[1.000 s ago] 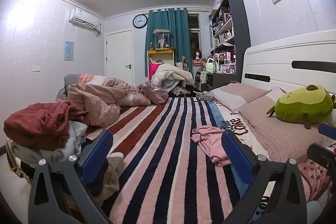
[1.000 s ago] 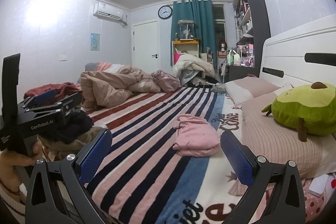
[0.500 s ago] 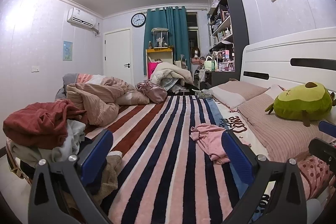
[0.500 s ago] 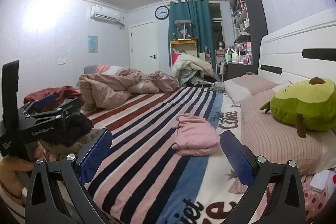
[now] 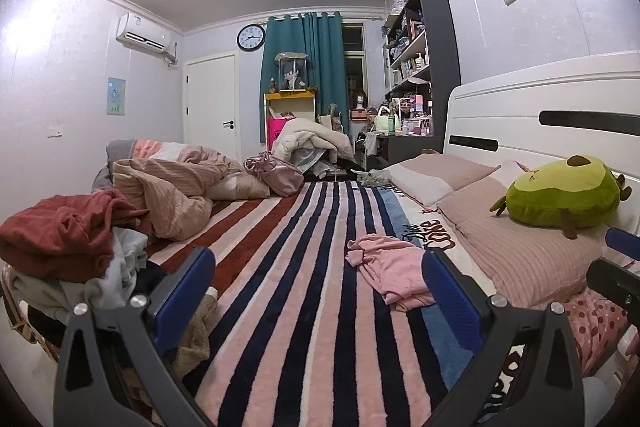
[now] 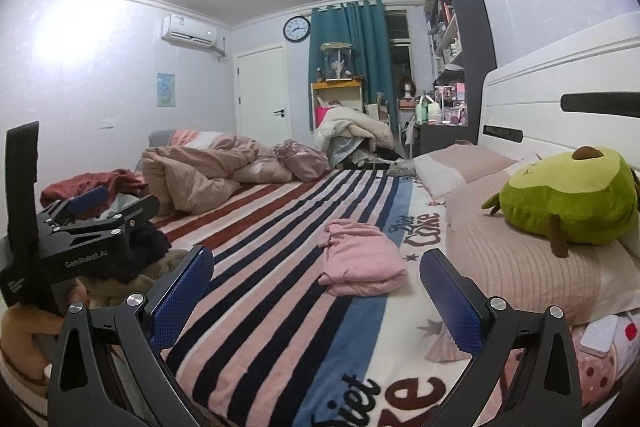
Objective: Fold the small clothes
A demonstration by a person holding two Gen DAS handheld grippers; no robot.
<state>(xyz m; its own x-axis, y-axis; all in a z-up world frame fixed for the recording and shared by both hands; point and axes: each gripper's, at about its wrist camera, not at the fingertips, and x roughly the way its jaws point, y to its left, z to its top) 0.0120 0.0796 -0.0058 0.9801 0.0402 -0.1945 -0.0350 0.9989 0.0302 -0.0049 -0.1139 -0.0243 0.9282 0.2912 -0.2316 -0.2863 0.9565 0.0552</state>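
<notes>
A small pink garment [image 5: 394, 265] lies folded on the striped bedspread [image 5: 304, 267], near the pillows; it also shows in the right wrist view [image 6: 360, 259]. My left gripper [image 5: 316, 291] is open and empty, held above the bed's near edge, short of the garment. My right gripper [image 6: 316, 287] is open and empty, also short of the garment. The left gripper shows at the left of the right wrist view [image 6: 86, 201], over a pile of unfolded clothes [image 5: 64, 247].
A green avocado plush [image 5: 560, 197] lies on the pink pillows [image 5: 516, 247] by the white headboard [image 5: 540, 123]. A crumpled pink duvet [image 5: 172, 187] and a pink bag [image 5: 276, 177] sit at the bed's far end. A white box [image 6: 598, 335] lies at the right.
Both views have shifted slightly; the pink garment and the pile have not moved. Both grippers stay open.
</notes>
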